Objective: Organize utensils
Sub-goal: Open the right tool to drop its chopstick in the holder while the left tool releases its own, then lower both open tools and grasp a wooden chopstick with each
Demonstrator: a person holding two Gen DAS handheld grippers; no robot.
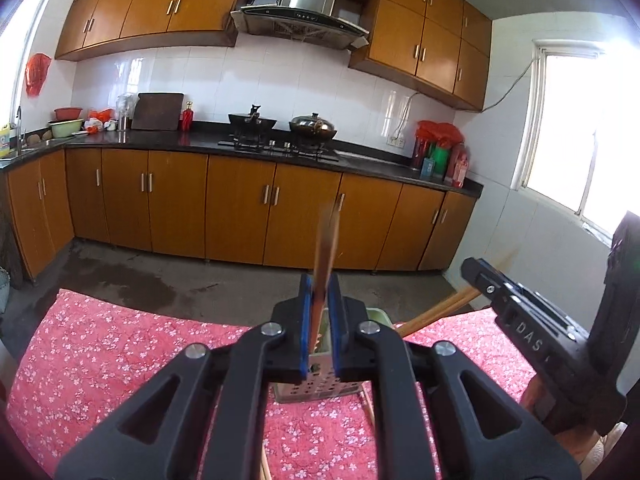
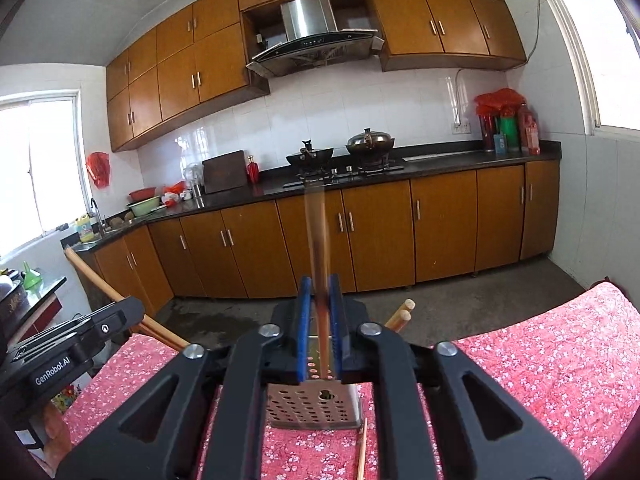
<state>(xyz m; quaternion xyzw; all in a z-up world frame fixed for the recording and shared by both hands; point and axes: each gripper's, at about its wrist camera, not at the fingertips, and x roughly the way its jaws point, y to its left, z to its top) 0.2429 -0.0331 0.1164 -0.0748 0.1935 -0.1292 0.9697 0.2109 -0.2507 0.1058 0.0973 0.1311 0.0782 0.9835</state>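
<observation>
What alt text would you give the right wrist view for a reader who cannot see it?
The right gripper is shut on a pair of chopsticks pointing upward, above a perforated metal utensil holder on a pink floral tablecloth. The left gripper grips more chopsticks at lower left; wooden kitchen cabinets fill the background.

Motion blur smears the chopsticks (image 1: 326, 256) held upright in the left gripper (image 1: 320, 320), while black gripper arms hide most of the perforated metal holder (image 2: 312, 406).
</observation>
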